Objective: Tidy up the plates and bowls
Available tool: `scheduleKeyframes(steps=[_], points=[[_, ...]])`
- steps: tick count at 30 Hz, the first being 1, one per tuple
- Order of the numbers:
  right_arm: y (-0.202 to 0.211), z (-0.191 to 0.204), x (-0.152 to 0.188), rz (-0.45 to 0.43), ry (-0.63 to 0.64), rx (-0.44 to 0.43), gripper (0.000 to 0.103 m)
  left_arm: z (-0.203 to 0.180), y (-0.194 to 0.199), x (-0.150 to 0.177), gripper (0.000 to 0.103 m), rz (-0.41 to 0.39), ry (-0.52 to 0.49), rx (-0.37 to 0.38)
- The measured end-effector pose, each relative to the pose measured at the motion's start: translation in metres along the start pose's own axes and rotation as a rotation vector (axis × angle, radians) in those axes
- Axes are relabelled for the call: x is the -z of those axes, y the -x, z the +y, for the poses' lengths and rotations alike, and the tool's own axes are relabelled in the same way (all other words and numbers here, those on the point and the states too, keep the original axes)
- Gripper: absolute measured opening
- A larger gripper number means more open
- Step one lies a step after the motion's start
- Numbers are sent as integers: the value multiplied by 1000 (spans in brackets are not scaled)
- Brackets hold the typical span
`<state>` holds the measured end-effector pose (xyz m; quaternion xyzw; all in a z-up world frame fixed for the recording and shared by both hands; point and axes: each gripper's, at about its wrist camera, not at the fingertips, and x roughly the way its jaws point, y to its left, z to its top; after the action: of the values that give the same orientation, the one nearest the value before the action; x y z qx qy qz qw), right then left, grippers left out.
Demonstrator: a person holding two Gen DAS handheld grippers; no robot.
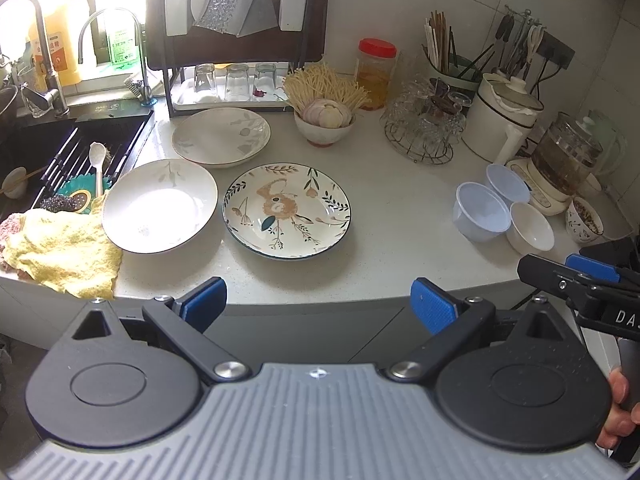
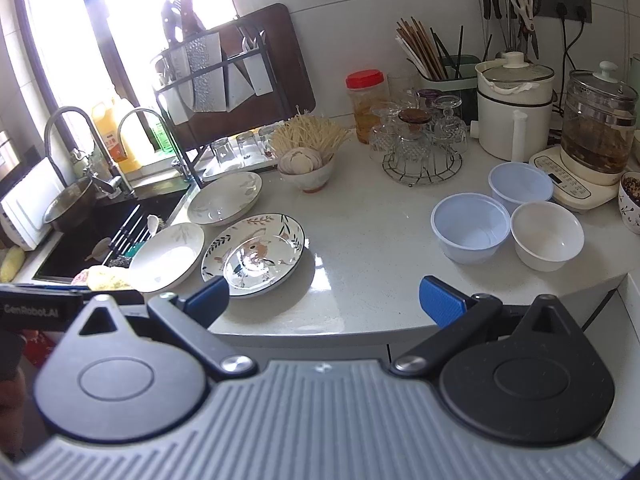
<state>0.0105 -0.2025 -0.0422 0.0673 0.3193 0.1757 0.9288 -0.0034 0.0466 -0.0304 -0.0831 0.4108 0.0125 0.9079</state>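
Note:
Three plates lie on the white counter: a floral plate with a dark rim (image 1: 286, 211) (image 2: 253, 251), a white plate (image 1: 159, 206) (image 2: 168, 257) left of it by the sink, and a leaf-patterned plate (image 1: 221, 136) (image 2: 225, 199) behind. Three small bowls stand at the right: two pale blue ones (image 2: 470, 227) (image 2: 520, 187) (image 1: 481, 212) and a white one (image 2: 547, 235) (image 1: 530, 228). My left gripper (image 1: 320, 306) is open and empty before the counter's front edge. My right gripper (image 2: 325, 300) is open and empty too; it also shows in the left wrist view (image 1: 568, 270).
A sink (image 1: 52, 148) with a rack, spoon and yellow cloth (image 1: 64, 254) is at the left. A dish rack (image 1: 236, 40) with glasses stands behind. A bowl of garlic and noodles (image 1: 325, 120), a jar (image 1: 376, 74), a glass stand (image 2: 420, 148) and kettles (image 2: 596, 128) crowd the back.

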Motion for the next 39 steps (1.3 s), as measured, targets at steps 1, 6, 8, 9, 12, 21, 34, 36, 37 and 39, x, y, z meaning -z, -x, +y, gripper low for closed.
scheduleKeyframes(steps=[1, 6, 8, 9, 12, 21, 34, 36, 37, 39], points=[[-1, 2, 0, -1, -5, 4, 103, 3, -1, -2, 100, -2, 5, -1], [-10, 17, -6, -8, -21, -9, 103, 21, -1, -15, 100, -13, -1, -23], [-11, 23, -9, -19, -14, -23, 103, 29, 1, -20, 100, -24, 1, -24], [-13, 26, -11, -23, -11, -27, 103, 32, 1, -23, 100, -26, -1, -28], [-22, 36, -14, -18, -15, -28, 103, 43, 0, -29, 100, -24, -14, -25], [-46, 82, -28, -33, -47, -14, 103, 88, -8, -53, 100, -28, -9, -10], [-89, 138, -45, -49, -35, -53, 103, 164, -35, -83, 100, -49, -7, -33], [-99, 147, -45, -35, -38, -60, 103, 177, -42, -87, 100, -57, -15, -50], [-104, 151, -46, -25, -46, -61, 103, 184, -45, -89, 100, -58, -15, -51], [-115, 160, -45, -7, -71, -33, 103, 199, -54, -94, 100, -56, -4, -45]])
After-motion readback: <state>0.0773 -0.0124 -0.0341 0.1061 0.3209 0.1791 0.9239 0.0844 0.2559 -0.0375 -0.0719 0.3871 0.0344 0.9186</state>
